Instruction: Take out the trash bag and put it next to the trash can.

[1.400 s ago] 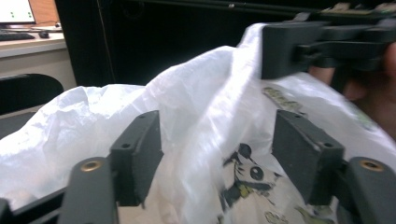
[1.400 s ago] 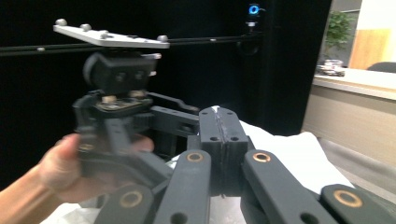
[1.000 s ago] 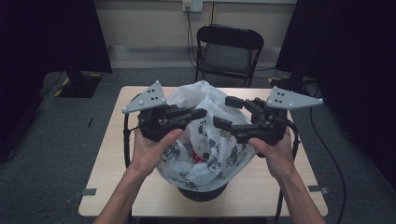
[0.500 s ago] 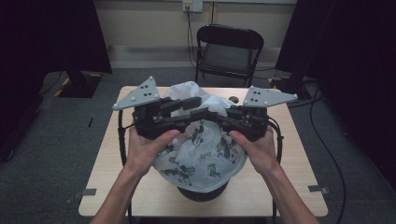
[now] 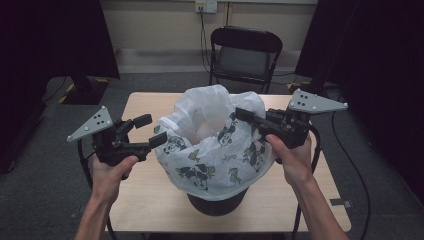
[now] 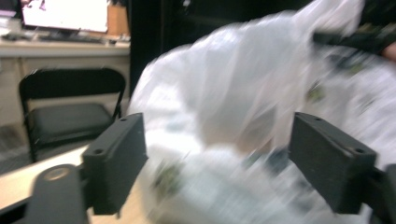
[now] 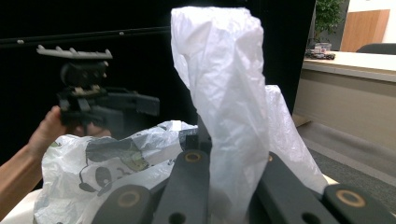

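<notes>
The right gripper (image 5: 250, 117) has its jaws pinched on a tall fold of the white plastic bag (image 5: 215, 145), and in the right gripper view that fold stands straight up between them like a crumpled sail. The left gripper (image 5: 150, 131) sits just beside the bag's other side with its jaws spread wide and nothing between them; its own view looks through the gap at blurred plastic.

The bag lines a dark round bin (image 5: 216, 204) standing at the near middle of the bench (image 5: 150, 210), its rim draped loosely over the bin's edge. With only one side held, I'd worry that a firm pull from the right could drag the liner off the rim, or tip the bin toward the bench's near edge. The film looks thin enough to stretch or tear where the jaws bite it. The open jaws could also close on too little plastic and slip off.

The plastic is thin, glossy and half see-through, heavily creased, with panda figures printed around its lower part. The bench top is a pale, smooth wood finish. A black folding chair (image 5: 243, 52) stands behind it on grey carpet
</notes>
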Available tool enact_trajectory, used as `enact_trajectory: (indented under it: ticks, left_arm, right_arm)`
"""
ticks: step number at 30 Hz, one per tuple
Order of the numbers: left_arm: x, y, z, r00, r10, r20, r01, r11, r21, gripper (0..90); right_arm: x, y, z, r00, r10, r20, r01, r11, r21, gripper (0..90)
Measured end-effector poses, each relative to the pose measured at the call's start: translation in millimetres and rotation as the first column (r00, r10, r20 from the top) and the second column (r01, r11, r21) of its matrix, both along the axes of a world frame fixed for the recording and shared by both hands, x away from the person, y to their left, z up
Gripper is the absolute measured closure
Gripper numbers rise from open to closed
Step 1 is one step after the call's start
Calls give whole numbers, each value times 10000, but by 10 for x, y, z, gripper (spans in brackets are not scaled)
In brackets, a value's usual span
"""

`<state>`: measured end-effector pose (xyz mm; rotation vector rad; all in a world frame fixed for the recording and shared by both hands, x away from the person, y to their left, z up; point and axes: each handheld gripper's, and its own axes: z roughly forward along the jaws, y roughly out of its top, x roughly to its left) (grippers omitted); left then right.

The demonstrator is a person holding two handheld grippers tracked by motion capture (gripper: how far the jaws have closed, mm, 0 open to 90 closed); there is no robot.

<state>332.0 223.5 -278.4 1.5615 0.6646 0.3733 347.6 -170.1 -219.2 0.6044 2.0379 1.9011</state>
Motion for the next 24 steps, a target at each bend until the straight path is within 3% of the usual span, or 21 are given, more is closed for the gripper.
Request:
enact_trajectory:
  ticks: [4,6,9,10,13,15,17,22,24]
  left_arm:
    - [98,-9,-167,9986,-21,-528,28,9999,120,159]
    - [144,-12,-214,9974,-1,-719,7,10000,83,211]
    - [183,1,-240,9967,-301,-754,291,9995,-147,423]
    - [176,2,-239,9974,-190,-692,184,9998,-91,537]
    - [174,28,-219,9995,-30,-315,23,9998,-211,762]
    - [184,36,-214,9992,-161,-374,148,9993,-343,861]
    - [187,34,-189,9988,-313,-381,292,9981,-541,895]
    - [107,-100,24,9976,-664,199,673,9965,-496,900]
    - [38,-258,265,9927,-1011,655,1044,9934,-486,900]
  right_arm:
    - [16,45,-24,9999,105,-41,-105,9999,-58,892]
    - [18,61,-40,9999,143,-78,-144,9999,-52,891]
    - [14,67,-60,9998,184,-110,-184,9998,-70,890]
    - [11,65,-64,9997,193,-125,-194,9998,-78,890]
    - [-10,47,-89,9997,235,-90,-236,9996,-165,880]
    - [-14,38,-94,9997,241,-82,-243,9996,-173,880]
    - [-17,17,-100,9996,256,-100,-258,9996,-147,874]
    - [-1,29,-36,9994,308,-134,-310,9994,-148,856]
    - [-9,63,31,9991,414,-54,-415,9991,-114,870]
